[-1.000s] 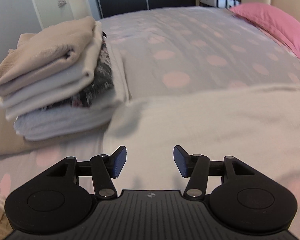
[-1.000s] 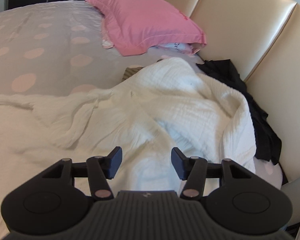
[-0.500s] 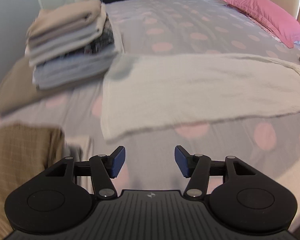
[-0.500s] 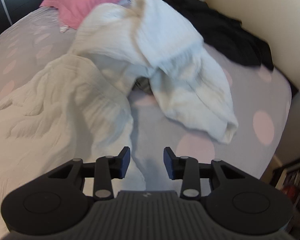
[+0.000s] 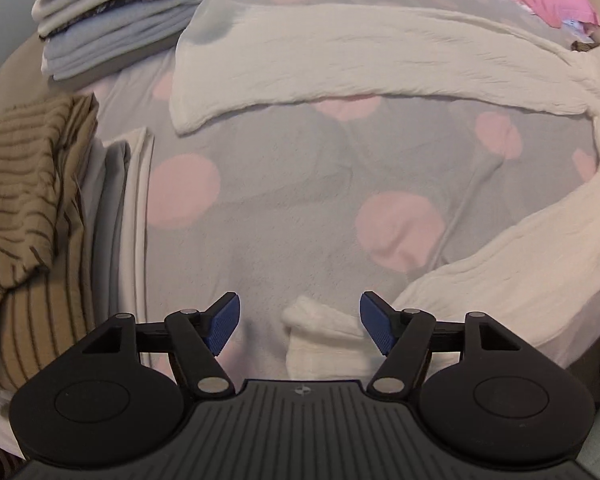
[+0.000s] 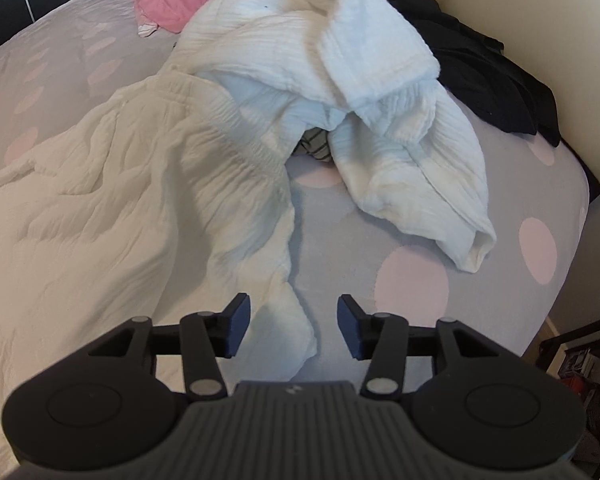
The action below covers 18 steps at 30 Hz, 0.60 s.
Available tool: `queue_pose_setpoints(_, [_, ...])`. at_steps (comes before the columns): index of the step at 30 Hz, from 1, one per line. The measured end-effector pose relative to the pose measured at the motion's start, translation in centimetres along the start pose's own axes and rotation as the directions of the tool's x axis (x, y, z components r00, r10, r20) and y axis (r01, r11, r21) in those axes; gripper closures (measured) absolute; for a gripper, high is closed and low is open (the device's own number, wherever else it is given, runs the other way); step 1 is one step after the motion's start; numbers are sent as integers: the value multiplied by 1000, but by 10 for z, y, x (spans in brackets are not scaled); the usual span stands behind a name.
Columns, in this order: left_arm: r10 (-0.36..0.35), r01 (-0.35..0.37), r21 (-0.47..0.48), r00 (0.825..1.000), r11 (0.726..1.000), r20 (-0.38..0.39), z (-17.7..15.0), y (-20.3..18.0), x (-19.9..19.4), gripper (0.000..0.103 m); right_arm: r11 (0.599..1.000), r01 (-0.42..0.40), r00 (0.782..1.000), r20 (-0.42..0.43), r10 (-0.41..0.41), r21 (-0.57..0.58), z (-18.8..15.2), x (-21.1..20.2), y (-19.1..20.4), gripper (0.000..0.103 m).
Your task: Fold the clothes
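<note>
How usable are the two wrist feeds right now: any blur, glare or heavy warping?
Left wrist view: sharp, no motion blur; fisheye bows the white garment and the folded stack near the rim; soft, even light. Right wrist view: also sharp; bright highlights on the white garment's raised fold, black clothing reads almost detail-less; corners vignetted dark.

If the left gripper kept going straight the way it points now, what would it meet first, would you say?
Probably the cuff of the white garment lying between the opening jaws of the left gripper; depth is hard to judge.
</note>
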<state>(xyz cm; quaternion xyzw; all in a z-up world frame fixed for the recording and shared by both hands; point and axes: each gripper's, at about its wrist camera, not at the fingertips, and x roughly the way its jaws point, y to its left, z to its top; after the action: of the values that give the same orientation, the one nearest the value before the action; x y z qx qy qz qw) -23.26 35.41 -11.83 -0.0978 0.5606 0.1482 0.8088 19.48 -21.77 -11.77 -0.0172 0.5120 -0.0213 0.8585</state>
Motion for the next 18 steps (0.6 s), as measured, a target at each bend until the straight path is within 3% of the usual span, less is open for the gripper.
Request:
queue_pose_setpoints(3, [-75, 77, 24, 994, 997, -75, -1, -7, 10, 50, 1000, 28, 1000, 3, -28, -3, 0, 0, -1, 50])
queue_pose_setpoints(8, [-119, 119, -1, 989, 993, -83, -1, -7, 8, 50, 996, 84, 996, -1, -84, -25, -2, 5, -5, 50])
queue_pose_setpoints(14, [-174, 175, -94, 984, 980, 20, -5, 9, -14, 38, 995, 100, 995, -2, -101, -28, -1, 7, -7, 50])
queue_pose_setpoints(18, [-140, 138, -70, 990, 988, -22, -1, 6, -7, 36, 993, 109, 994, 5, -109, -54, -1, 7, -2, 50])
